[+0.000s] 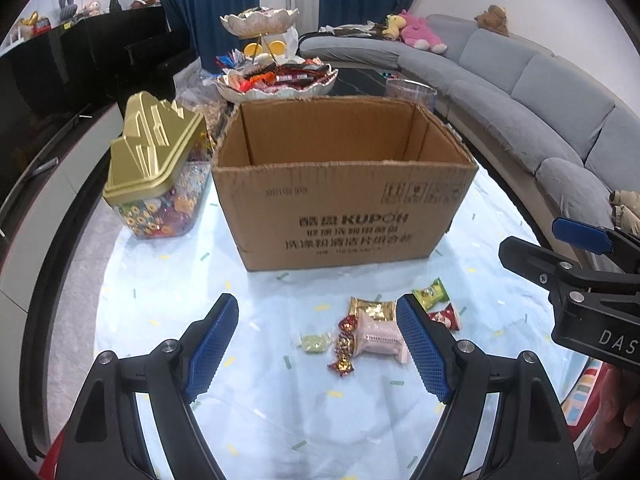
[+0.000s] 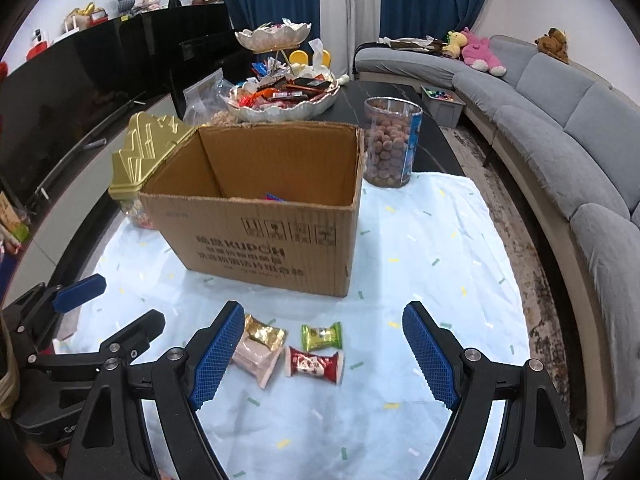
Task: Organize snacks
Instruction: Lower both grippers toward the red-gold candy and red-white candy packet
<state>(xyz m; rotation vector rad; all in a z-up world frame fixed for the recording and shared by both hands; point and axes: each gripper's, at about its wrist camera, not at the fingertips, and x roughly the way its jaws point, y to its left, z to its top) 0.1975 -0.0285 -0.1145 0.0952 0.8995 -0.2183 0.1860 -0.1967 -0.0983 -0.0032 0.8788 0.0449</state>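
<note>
Snacks lie loose on the pale blue cloth (image 2: pixel 440 248) near its front edge: pink pack (image 2: pixel 256 358), gold pack (image 2: pixel 266 334), red-and-white pack (image 2: pixel 314 365), green pack (image 2: pixel 322 336), plus a pale green sweet (image 1: pixel 314 342) and a red-gold twist candy (image 1: pixel 345 346) seen from the left wrist. Left gripper (image 1: pixel 318 346) hangs above them, jaws spread, nothing between the pads. Right gripper (image 2: pixel 324 354) likewise spread and empty over the red-and-white and green packs. Behind them stands an open cardboard box (image 2: pixel 264 240). Gold-lidded jar (image 1: pixel 154 172) sits at the box's left. Clear canister of brown balls (image 2: pixel 392 142) stands past the cloth's far edge. Tiered dish of sweets (image 2: pixel 280 96) is farthest.
</note>
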